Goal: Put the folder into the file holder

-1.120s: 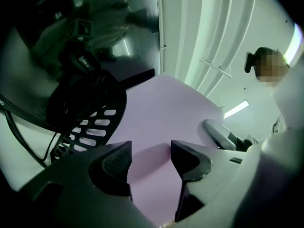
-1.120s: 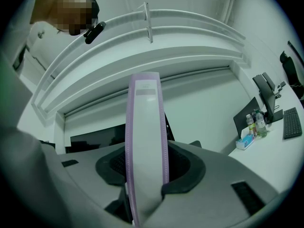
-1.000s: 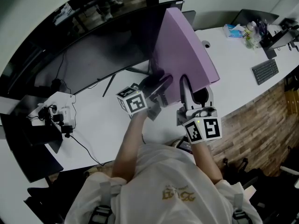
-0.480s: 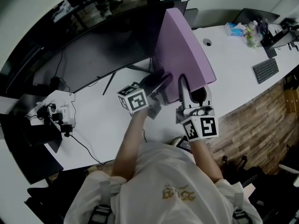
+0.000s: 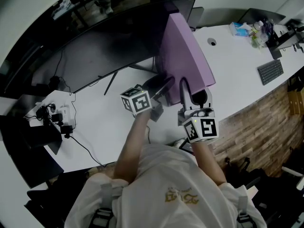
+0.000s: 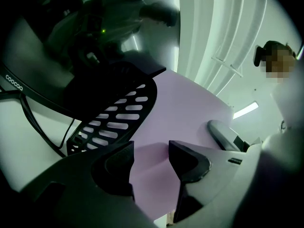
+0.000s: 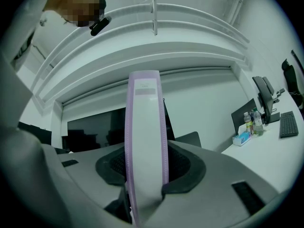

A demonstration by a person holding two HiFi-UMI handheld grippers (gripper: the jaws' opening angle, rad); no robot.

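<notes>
— Folder (image 5: pixel 183 51): where is it held?
— Upright over the worktop (image 5: pixel 237 65), at frame centre. Its spine is turned toward the lower edge, and its long axis is run up toward the monitor (image 5: pixel 104 46).
— And the tongs?
— The spine is clamped by the right tongs (image 7: pixel 145 175). The left tongs (image 6: pixel 151 158) are parted, though just drawn closer. The cover is seen in their gap, unpressed, beside the file holder (image 6: pixel 114 118).
</notes>
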